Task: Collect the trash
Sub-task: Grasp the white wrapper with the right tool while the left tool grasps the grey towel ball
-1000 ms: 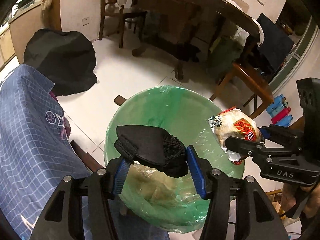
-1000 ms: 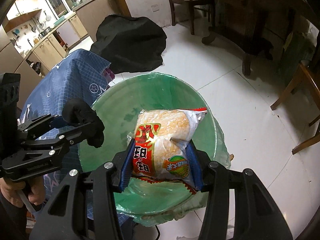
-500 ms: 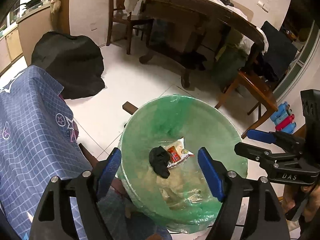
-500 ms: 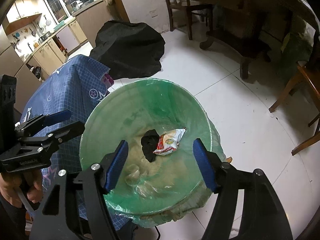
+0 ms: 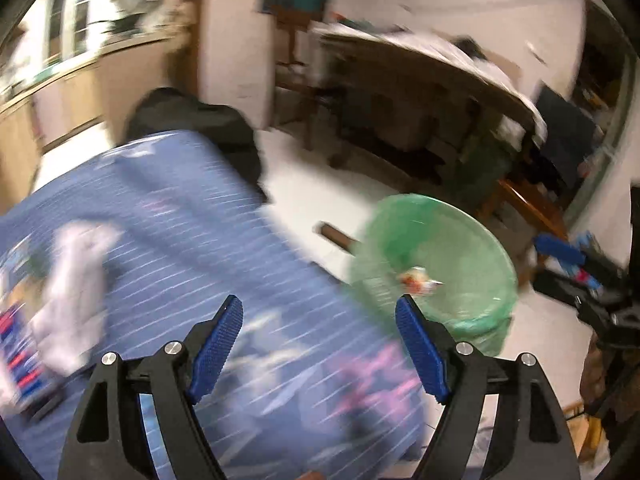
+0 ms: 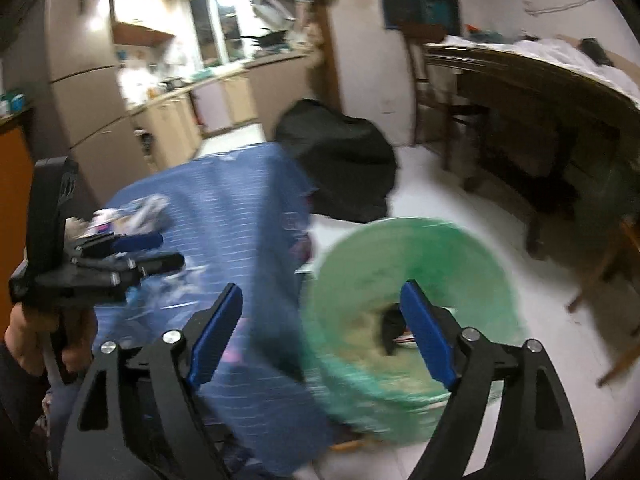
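The green-lined bin stands on the floor beside a table under a blue checked cloth. A snack packet and a black cloth piece lie inside the bin. My left gripper is open over the cloth with nothing between its fingers. My right gripper hangs over the bin's left rim, its jaws opening and empty. Blurred white crumpled trash lies on the cloth farther left.
A black covered bundle sits on the white floor behind the blue table. A wooden dining table with chairs fills the back right. Kitchen cabinets line the far left. A red and blue packet lies at the cloth's left edge.
Both grippers let go: the black cloth piece and the snack packet dropped into the bin. Both opened wide and swung left, away from the bin and toward the blue table.
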`<state>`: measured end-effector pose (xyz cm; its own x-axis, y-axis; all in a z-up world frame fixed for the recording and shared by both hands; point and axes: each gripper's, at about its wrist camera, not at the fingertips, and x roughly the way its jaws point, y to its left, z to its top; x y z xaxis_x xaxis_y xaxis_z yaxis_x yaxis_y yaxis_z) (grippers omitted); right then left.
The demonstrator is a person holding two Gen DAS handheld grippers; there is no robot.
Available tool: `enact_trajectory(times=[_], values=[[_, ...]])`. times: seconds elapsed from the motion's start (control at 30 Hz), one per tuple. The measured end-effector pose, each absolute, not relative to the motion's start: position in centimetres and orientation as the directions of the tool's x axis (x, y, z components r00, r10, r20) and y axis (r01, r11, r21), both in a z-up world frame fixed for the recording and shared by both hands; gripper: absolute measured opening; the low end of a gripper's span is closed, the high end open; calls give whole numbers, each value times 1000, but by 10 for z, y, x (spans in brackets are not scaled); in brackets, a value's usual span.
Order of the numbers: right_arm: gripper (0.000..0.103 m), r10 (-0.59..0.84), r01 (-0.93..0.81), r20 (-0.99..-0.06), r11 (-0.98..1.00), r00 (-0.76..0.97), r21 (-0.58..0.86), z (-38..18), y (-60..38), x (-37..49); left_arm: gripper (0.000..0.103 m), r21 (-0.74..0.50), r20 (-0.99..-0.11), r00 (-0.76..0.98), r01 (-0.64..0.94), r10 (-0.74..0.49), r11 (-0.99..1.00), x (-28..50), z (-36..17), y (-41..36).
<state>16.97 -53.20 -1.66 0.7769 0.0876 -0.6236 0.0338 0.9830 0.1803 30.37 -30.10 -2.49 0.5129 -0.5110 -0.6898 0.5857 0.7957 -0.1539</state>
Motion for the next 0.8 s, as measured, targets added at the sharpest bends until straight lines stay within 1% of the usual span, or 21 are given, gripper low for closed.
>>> enact_trajectory(times=[0.03, 0.13, 0.27, 0.37, 0.47, 0.53, 0.6, 0.7, 0.77, 0.8], values=[[81, 126, 7, -617, 978, 777, 209, -21, -518, 170, 79, -163, -682, 537, 551, -497, 818, 304, -22, -278], [82, 181, -36, -621, 970, 763, 239, -32, -490, 176, 79, -216, -640, 638, 385, -428, 897, 304, -10, -180], [83, 242, -85, -641, 960, 728, 265, -44, -458, 191, 80, -290, -580, 770, 110, -266, 951, 300, 1, -49], [83, 273, -124, -645, 956, 714, 267, -45, -435, 200, 81, -296, -589, 792, -27, -160, 955, 310, -4, 15], [84, 292, -152, -645, 952, 707, 264, -44, -410, 204, 86, -322, -569, 812, -75, -130, 944, 324, -1, 52], [84, 304, -165, -645, 949, 701, 268, -43, -400, 207, 93, -332, -563, 818, -90, -121, 939, 341, 3, 65], [84, 318, -176, -647, 945, 693, 276, -42, -391, 215, 94, -315, -580, 808, -102, -107, 944, 363, 4, 64], [84, 355, -183, -645, 930, 677, 319, -43, -380, 233, 93, -270, -636, 766, -100, -99, 958, 398, -3, 59], [84, 384, -183, -639, 915, 666, 359, -44, -377, 248, 70, -252, -665, 740, -93, -102, 963, 411, -10, 54], [84, 399, -180, -638, 907, 659, 381, -44, -373, 261, 51, -246, -678, 728, -93, -103, 965, 414, -13, 55]])
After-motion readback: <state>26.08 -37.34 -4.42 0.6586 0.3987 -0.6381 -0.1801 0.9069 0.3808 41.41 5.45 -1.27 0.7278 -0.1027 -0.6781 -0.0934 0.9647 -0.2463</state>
